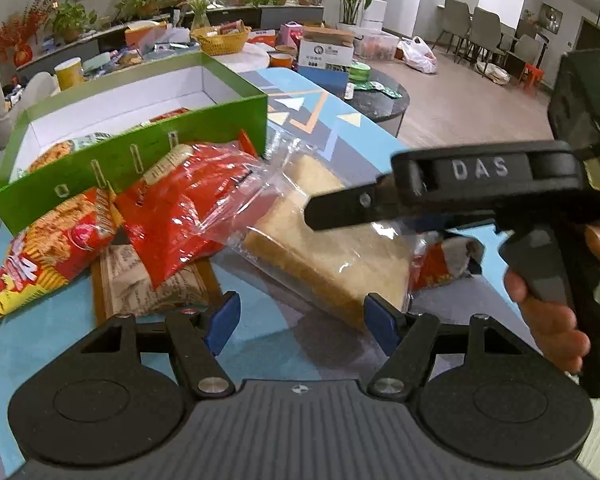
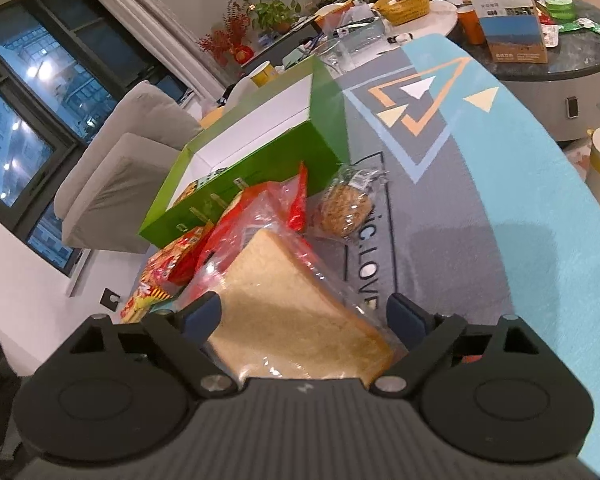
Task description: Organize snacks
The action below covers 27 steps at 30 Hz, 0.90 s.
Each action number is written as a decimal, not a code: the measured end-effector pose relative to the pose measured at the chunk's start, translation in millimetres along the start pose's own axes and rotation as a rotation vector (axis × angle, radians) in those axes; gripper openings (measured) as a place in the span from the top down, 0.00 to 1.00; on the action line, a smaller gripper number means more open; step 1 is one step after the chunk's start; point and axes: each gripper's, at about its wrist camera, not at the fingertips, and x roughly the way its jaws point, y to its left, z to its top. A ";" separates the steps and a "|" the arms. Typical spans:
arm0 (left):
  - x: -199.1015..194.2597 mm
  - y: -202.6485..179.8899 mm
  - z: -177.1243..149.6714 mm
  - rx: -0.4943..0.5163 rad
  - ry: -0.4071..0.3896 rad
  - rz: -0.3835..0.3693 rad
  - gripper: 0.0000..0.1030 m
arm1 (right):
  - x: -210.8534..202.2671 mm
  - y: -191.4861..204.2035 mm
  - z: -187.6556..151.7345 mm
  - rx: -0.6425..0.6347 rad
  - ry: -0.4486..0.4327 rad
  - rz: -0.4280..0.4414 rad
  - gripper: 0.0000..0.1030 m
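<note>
On the mat [image 2: 480, 208]: we see most snacks lying outside the green box [image 1: 148, 152], piled against its near wall.
In the box: we make out at least two packets, a patterned one [image 1: 56, 152] at the near corner and a red-edged one [image 1: 172, 114] further in; most of the white floor is bare.
Done so far: we judge the task barely begun, with only those few packets boxed.
Left to do: the bread [image 1: 332, 256] in its clear bag, the red bag [image 1: 188, 208], the noodle packet [image 1: 60, 236], the brown paper packet [image 1: 148, 280] under the red bag, and a round cake [image 2: 346, 210] in clear wrap just beside the box's end.
Left gripper [image 1: 300, 320]: its blue pads stand wide apart, nothing between them, hovering near the bread's lower corner.
Right gripper [image 2: 304, 316]: jaws spread, straddling the bread slice without pinching it as far as we can tell; in the left view it reaches in from the right over the bread.
Hidden: the box's near wall screens part of its floor, so we cannot count what lies there.
Cut off: the noodle packet runs out of the left view, and a red wrapper [image 1: 440, 264] behind the bread is mostly covered.
Hard to read: glare on the clear bag blurs where it ends; print on the packets is too small for us.
</note>
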 end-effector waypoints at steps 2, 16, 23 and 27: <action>-2.0 2.9 0.0 -0.001 -0.008 0.012 0.36 | -1.2 4.5 -3.0 0.005 0.011 -0.007 0.38; -24.1 38.3 -4.6 -0.088 -0.038 0.056 0.36 | -11.5 25.5 -16.2 0.053 0.047 0.014 0.38; -16.2 23.4 -5.7 -0.056 -0.012 0.001 0.36 | -9.4 27.8 -20.3 -0.046 -0.008 -0.056 0.38; -9.4 19.7 -6.7 -0.039 0.009 -0.012 0.39 | -3.6 26.9 -24.1 -0.049 0.007 -0.043 0.40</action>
